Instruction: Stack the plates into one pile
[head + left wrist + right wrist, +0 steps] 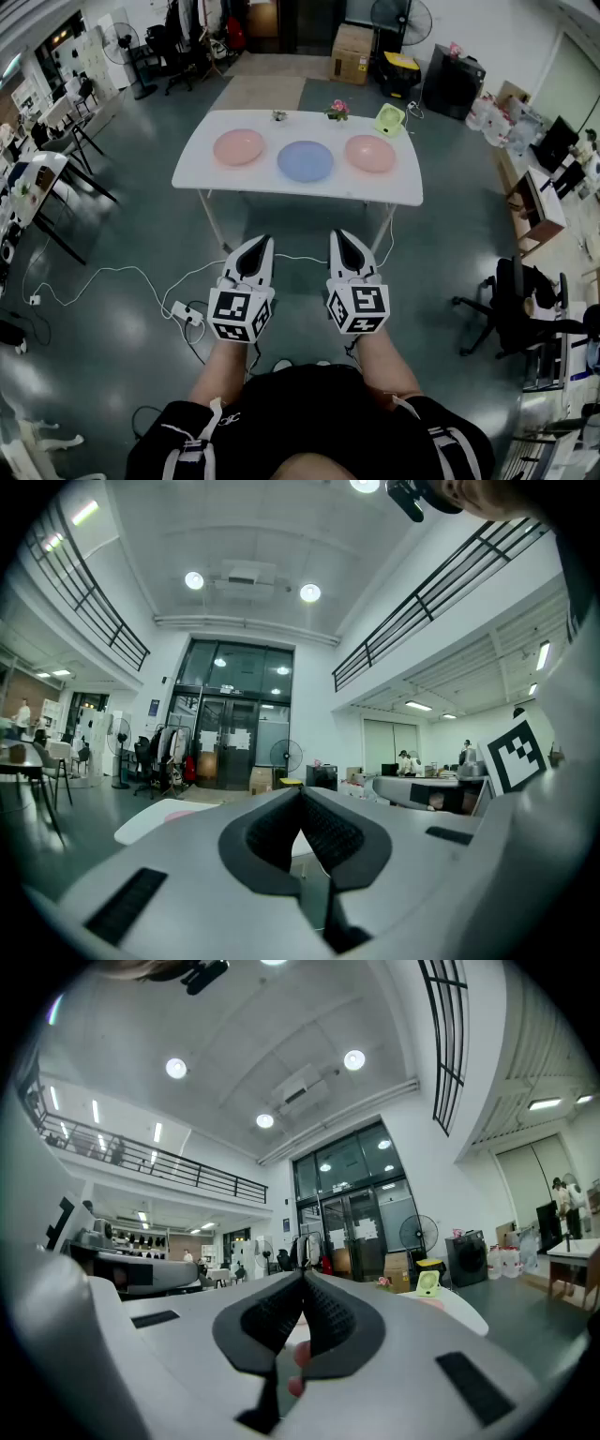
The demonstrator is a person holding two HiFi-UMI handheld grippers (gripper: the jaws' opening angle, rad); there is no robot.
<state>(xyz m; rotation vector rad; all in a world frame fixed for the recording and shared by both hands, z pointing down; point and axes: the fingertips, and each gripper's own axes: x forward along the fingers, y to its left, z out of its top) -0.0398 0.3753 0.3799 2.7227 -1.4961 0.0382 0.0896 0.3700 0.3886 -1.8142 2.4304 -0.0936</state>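
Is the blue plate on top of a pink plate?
No, the blue plate lies on the table between the left pink plate and the right pink plate.

you held your left gripper [262, 240] and your right gripper [340, 235] out in front of you, side by side and a little apart. both pointed straight ahead, flat and level, not up and not down. the jaws of the left gripper were pressed together, tip to tip, with nothing between them. the jaws of the right gripper were pressed together the same way, and they held nothing too. the left marker cube [239, 314] and the right marker cube [358, 307] sat at the back end of each gripper. your left arm [217, 375] and your right arm [386, 364] were bare and reached forward from your body.
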